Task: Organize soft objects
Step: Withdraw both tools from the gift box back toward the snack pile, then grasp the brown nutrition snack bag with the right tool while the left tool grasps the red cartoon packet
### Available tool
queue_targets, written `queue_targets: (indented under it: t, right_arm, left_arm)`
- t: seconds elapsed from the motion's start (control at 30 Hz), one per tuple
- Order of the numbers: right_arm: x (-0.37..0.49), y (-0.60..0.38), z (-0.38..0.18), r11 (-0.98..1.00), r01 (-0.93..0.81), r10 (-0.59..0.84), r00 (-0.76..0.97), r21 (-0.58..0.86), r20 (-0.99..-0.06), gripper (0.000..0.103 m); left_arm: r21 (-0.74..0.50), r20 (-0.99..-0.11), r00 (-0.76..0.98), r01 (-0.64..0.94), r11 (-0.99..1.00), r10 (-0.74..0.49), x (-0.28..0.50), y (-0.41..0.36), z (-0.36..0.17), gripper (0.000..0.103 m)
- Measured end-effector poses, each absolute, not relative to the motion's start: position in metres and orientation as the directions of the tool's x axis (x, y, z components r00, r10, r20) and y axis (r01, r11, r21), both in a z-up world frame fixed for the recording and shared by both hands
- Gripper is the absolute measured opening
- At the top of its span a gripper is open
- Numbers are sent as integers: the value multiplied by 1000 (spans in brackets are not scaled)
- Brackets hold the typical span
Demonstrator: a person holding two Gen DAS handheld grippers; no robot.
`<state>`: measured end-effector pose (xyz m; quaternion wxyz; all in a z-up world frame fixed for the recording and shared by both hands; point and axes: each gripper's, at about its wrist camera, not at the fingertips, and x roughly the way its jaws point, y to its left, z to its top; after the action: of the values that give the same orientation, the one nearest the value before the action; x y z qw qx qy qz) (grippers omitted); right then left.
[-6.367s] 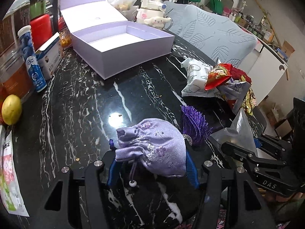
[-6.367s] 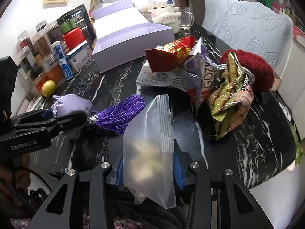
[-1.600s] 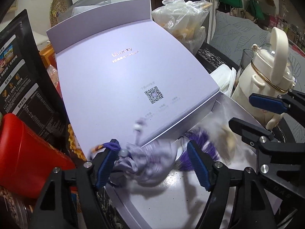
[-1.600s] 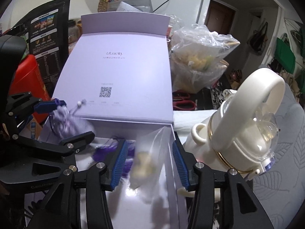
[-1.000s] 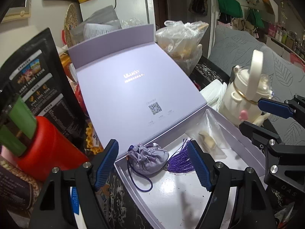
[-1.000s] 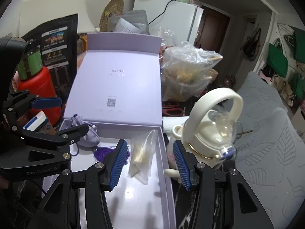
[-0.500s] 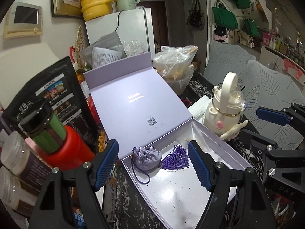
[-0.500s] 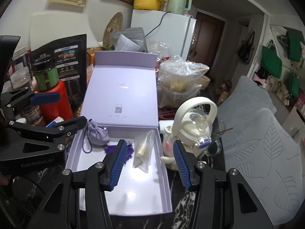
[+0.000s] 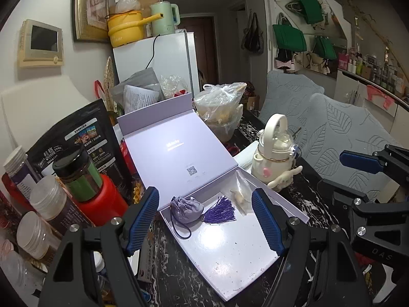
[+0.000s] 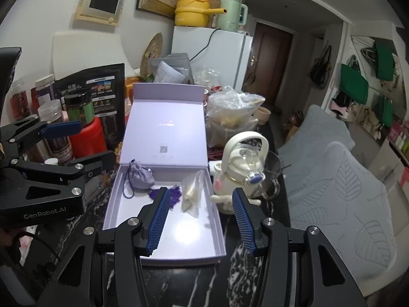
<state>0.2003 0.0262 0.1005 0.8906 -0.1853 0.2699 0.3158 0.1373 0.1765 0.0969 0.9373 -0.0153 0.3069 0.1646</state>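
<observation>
A lilac drawstring pouch (image 9: pixel 186 208) with a purple tassel (image 9: pixel 222 210) lies at the back of the open lilac box (image 9: pixel 230 250). A clear zip bag (image 9: pixel 239 192) lies beside it against the box's right wall. In the right wrist view the pouch (image 10: pixel 140 175), the tassel (image 10: pixel 173 194) and the zip bag (image 10: pixel 191 192) lie in the same box (image 10: pixel 163 245). My left gripper (image 9: pixel 205 218) is open and empty, above the box. My right gripper (image 10: pixel 200 220) is open and empty, above the box's right edge.
A white kettle (image 9: pixel 274 153) with a plush toy (image 9: pixel 286 179) stands right of the box. A red canister (image 9: pixel 99 202), jars (image 9: pixel 48 202) and a black pouch (image 9: pixel 76 138) crowd the left. A plastic bag (image 9: pixel 222 107) stands behind the lid. Grey cushions (image 10: pixel 332 179) lie at the right.
Both grippers have let go of the pouch and the zip bag, which now lie in the box. Both grippers have pulled back and up, away from the box.
</observation>
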Motion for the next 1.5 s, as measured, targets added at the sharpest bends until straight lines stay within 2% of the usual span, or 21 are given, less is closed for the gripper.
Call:
queue_targets:
  t: [0.67,1.03,1.5]
  right_arm:
    - [135,-18,107,753,-651,464,630,-96,-623,50]
    - [99,-47,92,762,-640,451,633,-98,-629,50]
    - [74,-96,67,794,-601,413,643,-91,-645,51]
  left_arm:
    - [36,-555,804,-234,972,214,71,134,112,75]
    - [38,-564,810,-164,986,157,41,96,98,75]
    - [3,-596,802,-26,1000,23,32,46,78,75]
